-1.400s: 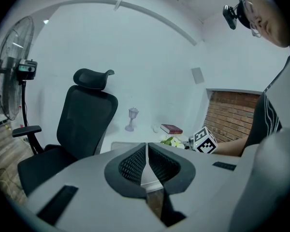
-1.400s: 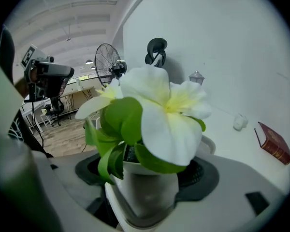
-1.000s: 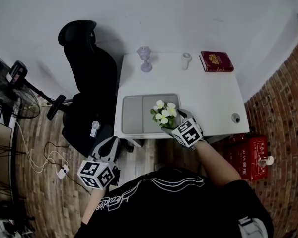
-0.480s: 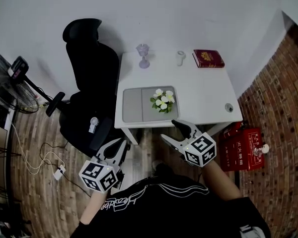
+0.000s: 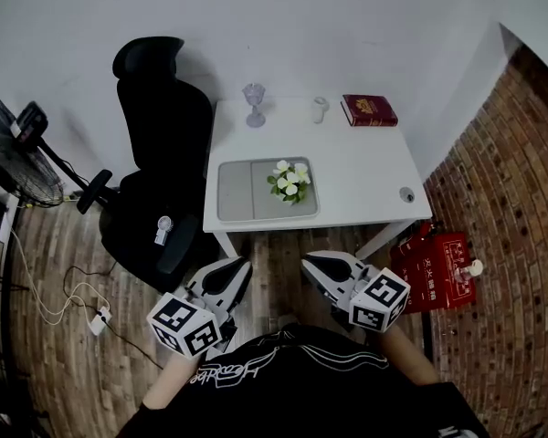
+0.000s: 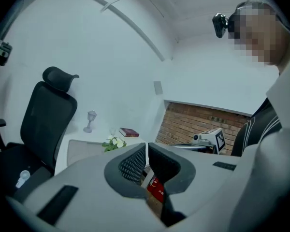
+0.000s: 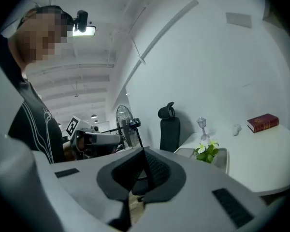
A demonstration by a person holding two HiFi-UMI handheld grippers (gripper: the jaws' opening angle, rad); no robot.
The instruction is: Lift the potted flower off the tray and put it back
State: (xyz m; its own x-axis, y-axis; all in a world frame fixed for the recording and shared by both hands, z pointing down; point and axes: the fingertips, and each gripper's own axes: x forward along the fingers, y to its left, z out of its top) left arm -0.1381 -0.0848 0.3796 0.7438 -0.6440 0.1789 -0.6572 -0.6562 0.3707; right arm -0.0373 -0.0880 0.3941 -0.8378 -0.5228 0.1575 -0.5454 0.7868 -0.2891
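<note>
The potted flower [image 5: 290, 182], white blooms over green leaves, stands on the right part of the grey tray [image 5: 247, 192] on the white table [image 5: 365, 176]. Both grippers are held off the table, near my body, pointing toward it. My right gripper [image 5: 312, 265] is shut; its jaws have just been closing with nothing between them. My left gripper [image 5: 236, 270] is shut and empty too. In the left gripper view the flower [image 6: 114, 142] shows far beyond the left gripper [image 6: 146, 146]. The right gripper view has the flower [image 7: 206, 150] far right of the right gripper [image 7: 144, 151].
A black office chair [image 5: 160, 153] stands left of the table. At the table's back are a glass goblet [image 5: 254, 104], a small white item [image 5: 320, 108] and a red book [image 5: 368, 109]. A red box [image 5: 436, 261] sits on the floor by the brick wall. A fan [image 5: 18, 149] stands far left.
The right gripper has let go of the potted flower, drawn back off the table toward my body and closed its jaws. The left gripper has come up and forward a little.
</note>
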